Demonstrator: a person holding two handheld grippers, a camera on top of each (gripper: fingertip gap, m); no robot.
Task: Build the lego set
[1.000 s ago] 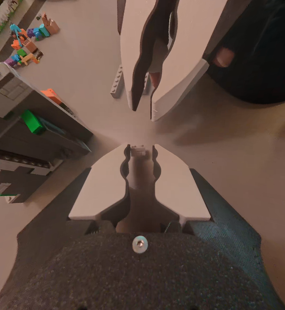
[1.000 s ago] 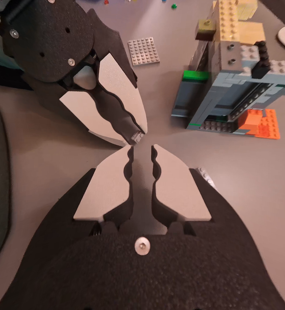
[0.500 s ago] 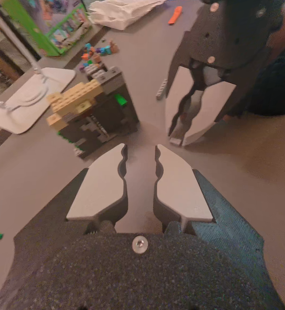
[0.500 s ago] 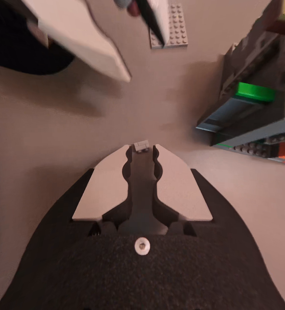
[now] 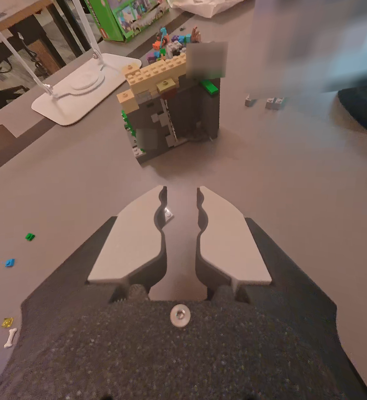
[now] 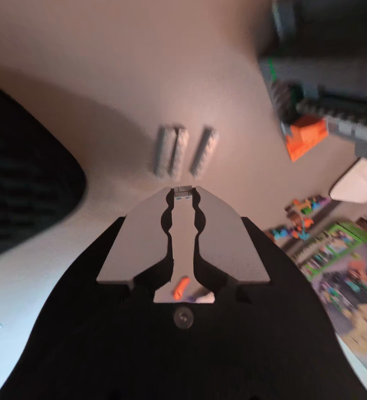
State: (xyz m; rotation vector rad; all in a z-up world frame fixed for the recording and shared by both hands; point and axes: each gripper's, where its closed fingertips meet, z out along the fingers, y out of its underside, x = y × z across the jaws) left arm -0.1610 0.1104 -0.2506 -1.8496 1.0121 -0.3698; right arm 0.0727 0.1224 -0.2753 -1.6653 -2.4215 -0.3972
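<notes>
My left gripper [image 5: 181,188] is open and holds nothing; it hovers over the grey table [image 5: 70,194] in front of a grey and tan brick model [image 5: 171,108]. A small grey plate [image 5: 169,215] lies on the table under its left finger, not gripped. My right gripper [image 6: 183,190] is shut on a small grey brick [image 6: 183,193], pinched at the very fingertips. It hangs above several long grey bricks [image 6: 167,149] that lie side by side on the table. The right wrist view is blurred by motion. The right gripper shows only as a blur at the upper right of the left wrist view.
A white stand base [image 5: 85,86] and a green box [image 5: 122,19] lie behind the model. Small loose pieces [image 5: 30,236] dot the table's left. A dark cloth mass [image 6: 26,168] lies left of the right gripper. The model's orange plate [image 6: 303,138] is to its right.
The small grey brick passed from my left gripper's fingertips to my right gripper's. The left gripper opened and drew back from it. The right gripper swung away with the brick, over the long grey bricks.
</notes>
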